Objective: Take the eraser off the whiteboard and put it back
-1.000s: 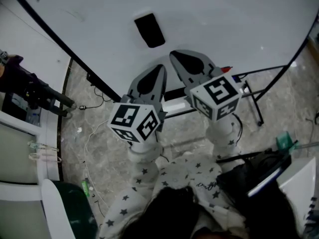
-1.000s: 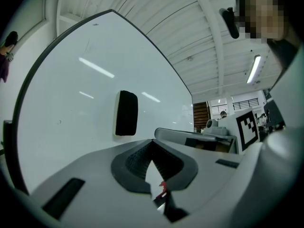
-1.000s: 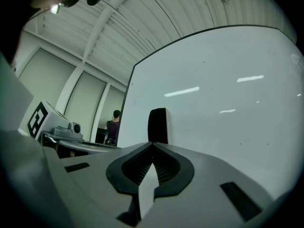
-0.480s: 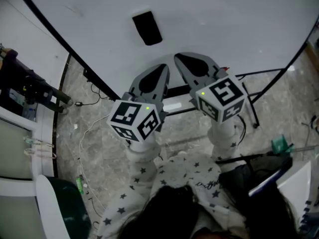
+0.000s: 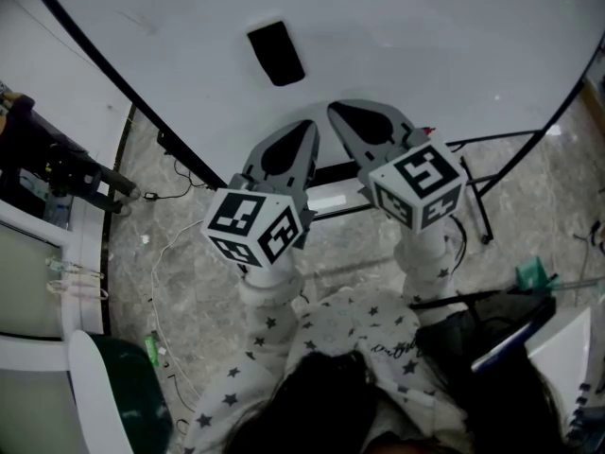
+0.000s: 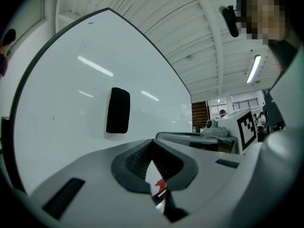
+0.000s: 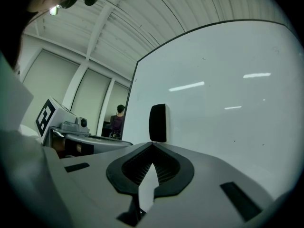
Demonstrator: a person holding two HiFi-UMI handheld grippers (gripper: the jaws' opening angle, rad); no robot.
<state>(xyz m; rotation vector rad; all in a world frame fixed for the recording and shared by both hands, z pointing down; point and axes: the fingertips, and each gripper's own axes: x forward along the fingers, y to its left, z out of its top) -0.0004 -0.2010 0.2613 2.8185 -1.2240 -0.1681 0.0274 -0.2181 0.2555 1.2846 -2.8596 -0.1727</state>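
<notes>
The eraser is a black block stuck flat on the face of the whiteboard, with bare white board all round it. Neither of your tools is touching it.

Your left gripper points level at the whiteboard, short of its face. Its jaws are clenched: in the left gripper view the tips meet in a point and nothing sits between them. In that view the eraser stands upright on the whiteboard, off to the left of the line your jaws point along.

Your right gripper is just beside the left one and also faces the whiteboard. Its jaws are clenched too, tips pressed together and empty. In the right gripper view the eraser shows on the whiteboard almost straight ahead, just above the closed tips, but apart from them.

From the head view both tips lie below the eraser, near the whiteboard's lower edge, the right one a little nearer the eraser than the left. Your star-printed sleeves run back from the two grippers, away from the whiteboard. Past the whiteboard's left edge in the right gripper view, a person stands well back in the room.
</notes>
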